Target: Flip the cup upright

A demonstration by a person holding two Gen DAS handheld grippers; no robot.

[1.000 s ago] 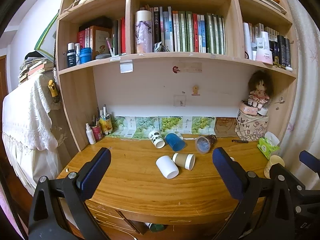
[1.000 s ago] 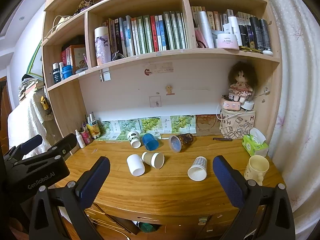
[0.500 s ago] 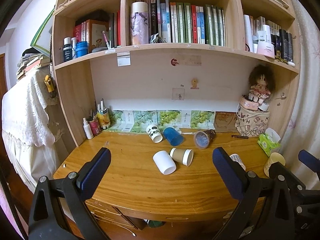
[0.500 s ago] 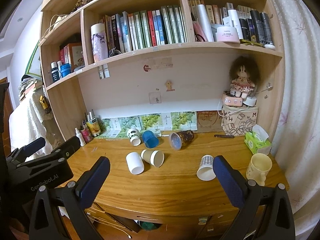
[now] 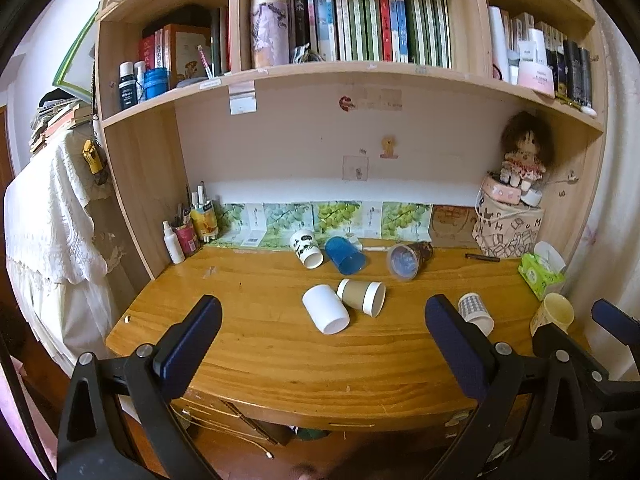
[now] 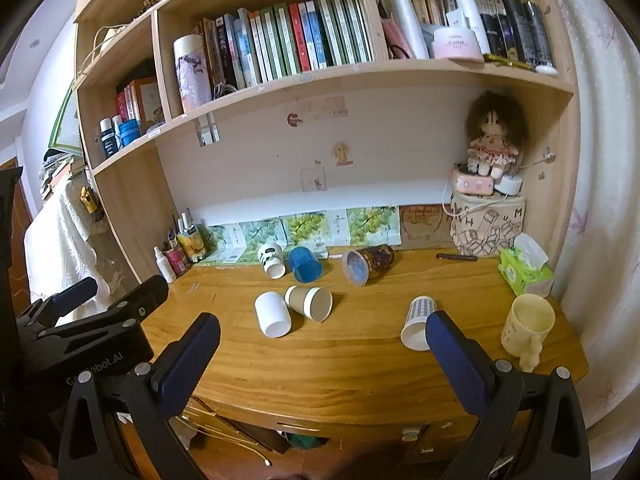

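Several cups lie on their sides on the wooden desk [image 5: 256, 360]: a white cup [image 5: 325, 309] [image 6: 272, 314], a brown paper cup [image 5: 361, 297] [image 6: 309, 301], a blue cup [image 5: 345, 255] [image 6: 305, 264], a panda-print cup [image 5: 306, 248] [image 6: 271, 260], a dark patterned cup [image 5: 408, 260] [image 6: 366, 264] and a checkered cup [image 5: 475, 313] [image 6: 418, 322]. A cream mug [image 6: 527, 326] [image 5: 552, 314] stands upright at the right. My left gripper [image 5: 320, 344] and right gripper [image 6: 322, 356] are both open and empty, in front of the desk edge.
A shelf unit with books stands over the desk. Bottles and pens [image 5: 188, 232] stand at the back left. A patterned box with a doll [image 6: 486, 224], a green tissue pack [image 6: 522, 270] and a pen [image 6: 456, 257] are at the back right. Drawers sit under the desk.
Both grippers have moved nearer the desk and a little higher; the cups look larger. Nothing on the desk has moved.
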